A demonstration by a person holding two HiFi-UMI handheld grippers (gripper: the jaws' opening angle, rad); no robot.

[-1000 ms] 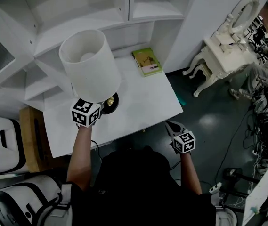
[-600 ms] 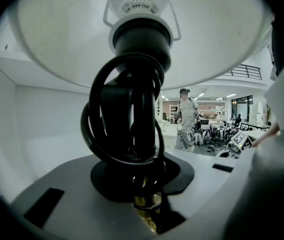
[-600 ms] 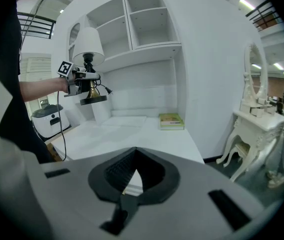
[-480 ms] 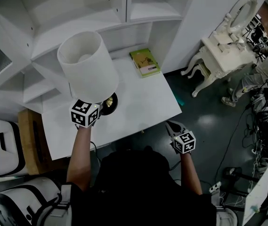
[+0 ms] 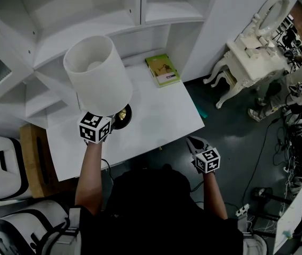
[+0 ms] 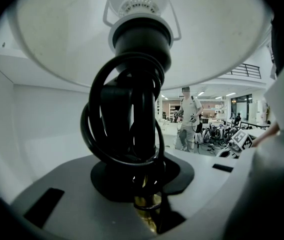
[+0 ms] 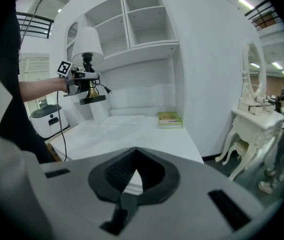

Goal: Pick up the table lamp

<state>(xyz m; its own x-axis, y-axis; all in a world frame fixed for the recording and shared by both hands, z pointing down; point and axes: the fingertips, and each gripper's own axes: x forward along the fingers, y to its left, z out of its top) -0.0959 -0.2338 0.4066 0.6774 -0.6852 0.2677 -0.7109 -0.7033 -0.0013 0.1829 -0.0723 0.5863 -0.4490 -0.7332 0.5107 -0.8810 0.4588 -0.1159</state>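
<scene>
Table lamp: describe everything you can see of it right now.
The table lamp has a white drum shade, a black socket, a brass stem wound with coiled black cord, and a round black base. It hangs roughly upright above the white desk, base clear of it. The left gripper is shut on the stem.

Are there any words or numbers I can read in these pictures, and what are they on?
Green book: cover print too small to read.
Left marker cube and right marker cube: black-and-white squares only, no words.
Nothing else carries readable text.
</scene>
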